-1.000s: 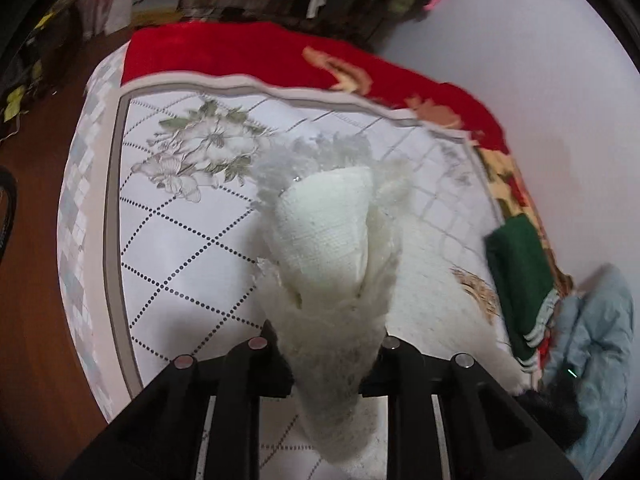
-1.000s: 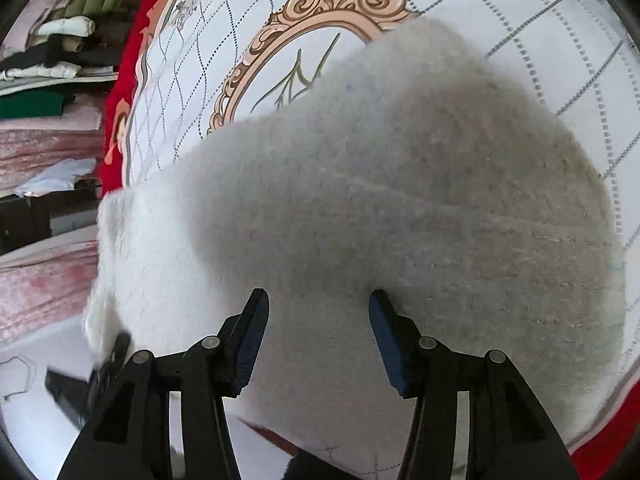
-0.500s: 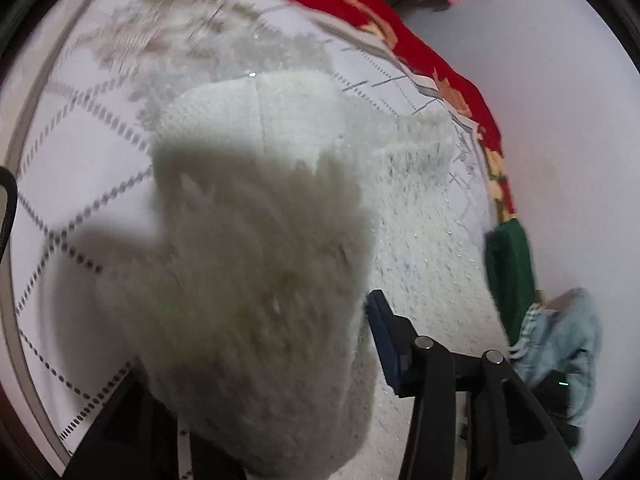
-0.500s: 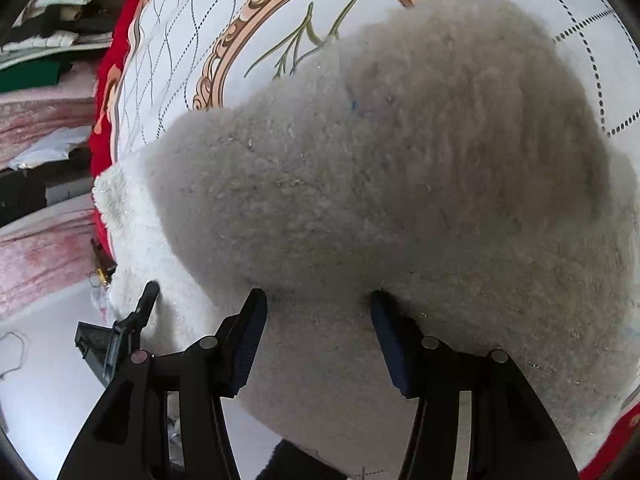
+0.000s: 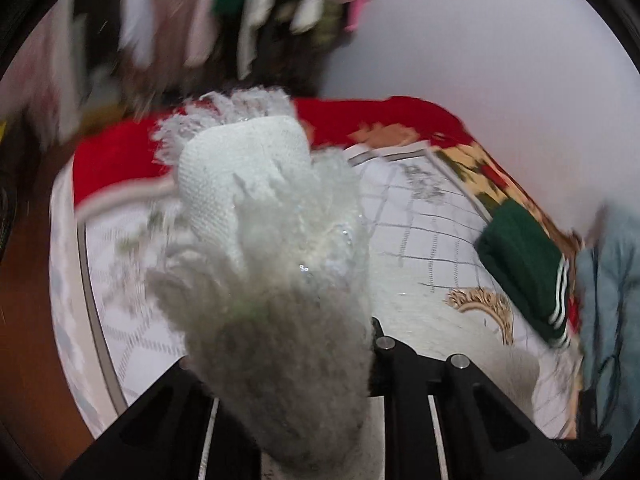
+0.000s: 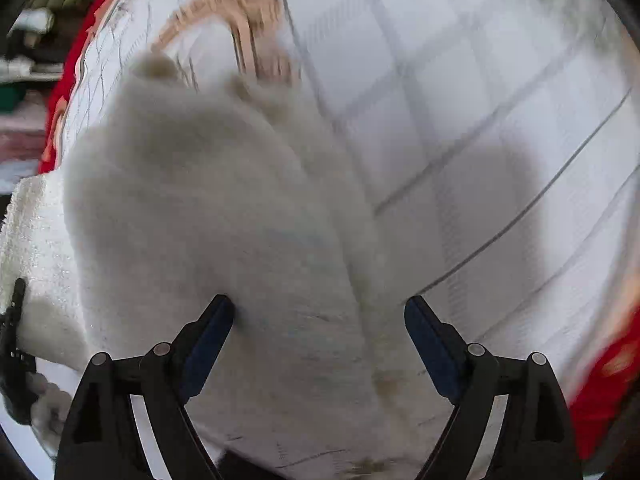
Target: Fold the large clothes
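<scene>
Fluffy white fleece garment (image 5: 276, 280), knit inner side showing at its raised bunched end, rest spread in a thick fold (image 6: 208, 216) on the quilted bedspread (image 6: 460, 100)

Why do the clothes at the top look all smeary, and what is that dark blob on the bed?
Left wrist view: the hanging clothes are streaked by motion blur, and the fisheye lens bends the picture's edges. Right wrist view: the dark blob is a soft shadow on the white quilted bedspread; the fluffy white garment is blurred too.
</scene>
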A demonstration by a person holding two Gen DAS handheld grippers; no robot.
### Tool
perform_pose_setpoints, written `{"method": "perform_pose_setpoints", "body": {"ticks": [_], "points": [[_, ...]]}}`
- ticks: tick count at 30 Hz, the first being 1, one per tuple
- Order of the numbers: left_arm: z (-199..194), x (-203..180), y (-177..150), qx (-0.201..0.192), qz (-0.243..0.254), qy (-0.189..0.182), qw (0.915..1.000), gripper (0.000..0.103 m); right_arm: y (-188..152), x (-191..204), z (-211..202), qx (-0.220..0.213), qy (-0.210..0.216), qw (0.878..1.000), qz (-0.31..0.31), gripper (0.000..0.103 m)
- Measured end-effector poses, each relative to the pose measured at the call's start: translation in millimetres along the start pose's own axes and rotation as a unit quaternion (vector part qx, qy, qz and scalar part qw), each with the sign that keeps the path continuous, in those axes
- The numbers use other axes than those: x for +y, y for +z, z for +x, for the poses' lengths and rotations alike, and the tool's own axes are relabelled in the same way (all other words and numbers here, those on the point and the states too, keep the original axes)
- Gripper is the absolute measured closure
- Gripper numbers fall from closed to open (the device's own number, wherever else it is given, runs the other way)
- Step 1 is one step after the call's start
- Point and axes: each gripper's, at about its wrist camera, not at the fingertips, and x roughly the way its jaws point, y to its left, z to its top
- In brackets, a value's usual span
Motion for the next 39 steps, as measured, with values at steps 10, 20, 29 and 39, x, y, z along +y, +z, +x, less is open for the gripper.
{"method": "perform_pose_setpoints", "body": {"ticks": [10,20,29,39], "points": [[-61.3,-165.6,-94.1,-0.047,0.413,-0.173,0.8929,0.089,-8.8,-26.5,20.0,-0.014,0.083,0.996,0.016,0.023],[-28.6,-191.8,-189.1,0.036,0.534,-0.220,0.8155,0.089,0.7,-120.4,-2.0,0.025,0.166,0.985,0.027,0.023],[-24.6,-188.5,-184.7,0.103,0.536,-0.198,0.8140,0.060,-28.8,-212.1,-93.5,-0.058,0.184,0.975,0.113,0.022],[-49.2,-160.5,-144.8,0.184,0.420,-0.197,0.8663,0.009,-50.4,-145.0,-137.4,-0.049,0.247,0.967,0.034,0.013]]}}
